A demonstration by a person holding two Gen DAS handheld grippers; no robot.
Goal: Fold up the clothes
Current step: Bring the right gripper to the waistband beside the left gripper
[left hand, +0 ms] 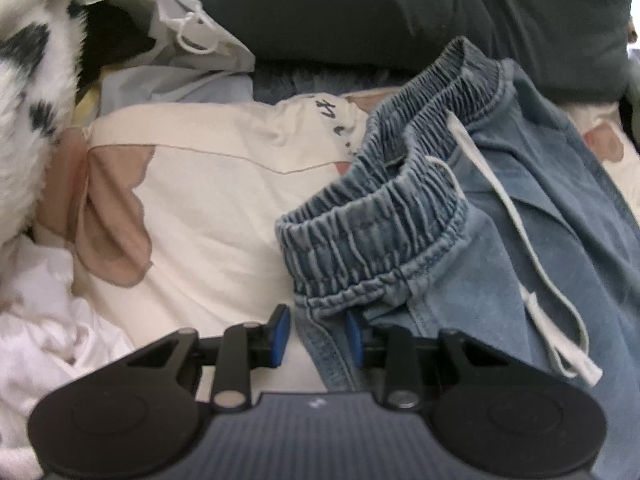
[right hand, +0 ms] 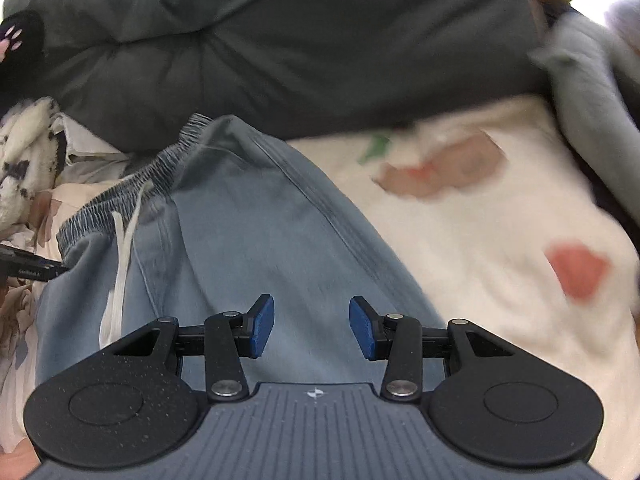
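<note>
Denim shorts [left hand: 500, 208] with elastic waistband on cream floral bedsheet [left hand: 208, 200]; left gripper [left hand: 318, 332] jaws pinch waistband hem; right gripper [right hand: 312, 328] jaws half open, empty; sheet lettering unreadable.

Jeans [left hand: 500, 208] lie on printed sheet [left hand: 208, 200]; quilt [left hand: 400, 12] behind them; fluffy blanket [left hand: 28, 112] far left; drawstring [left hand: 520, 240] across jeans.

the denim trousers [left hand: 500, 216] are soft washed blue cloth, the elastic waistband [left hand: 376, 220] tightly ribbed, with a flat white woven drawstring [left hand: 516, 216]. under them the cream bedsheet [left hand: 208, 200] is smooth matt cotton with printed flowers. the dark green quilt [right hand: 280, 48] looks matt and puffy. the spotted blanket [left hand: 28, 92] is fluffy fleece. the gripper pads [right hand: 264, 326] are blue rubbery plastic on matt black plastic arms.
</note>
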